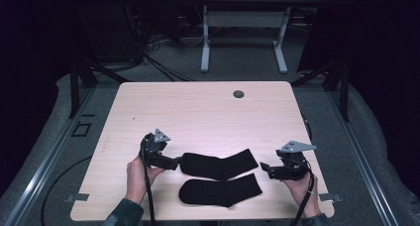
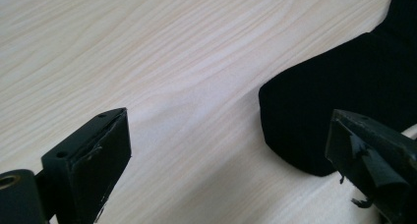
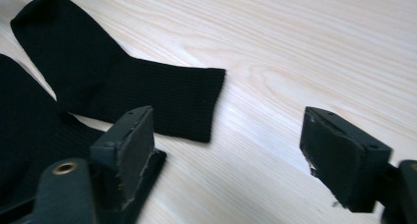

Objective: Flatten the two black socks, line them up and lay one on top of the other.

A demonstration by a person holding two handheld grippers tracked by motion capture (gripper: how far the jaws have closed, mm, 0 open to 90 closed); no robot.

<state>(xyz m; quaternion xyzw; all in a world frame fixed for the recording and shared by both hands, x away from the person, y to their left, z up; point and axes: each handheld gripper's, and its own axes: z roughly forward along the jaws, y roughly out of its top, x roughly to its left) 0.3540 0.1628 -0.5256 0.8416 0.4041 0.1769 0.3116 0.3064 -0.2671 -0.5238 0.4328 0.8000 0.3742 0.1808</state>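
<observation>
Two black socks flat on the table, between wide-open, empty left gripper and right gripper.

No writing, label, brand, number or sign can be read anywhere in these views.

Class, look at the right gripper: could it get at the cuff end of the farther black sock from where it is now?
Probably yes. The right gripper stands open beside the farther sock, with bare table between its jaws and the cuff.
</observation>
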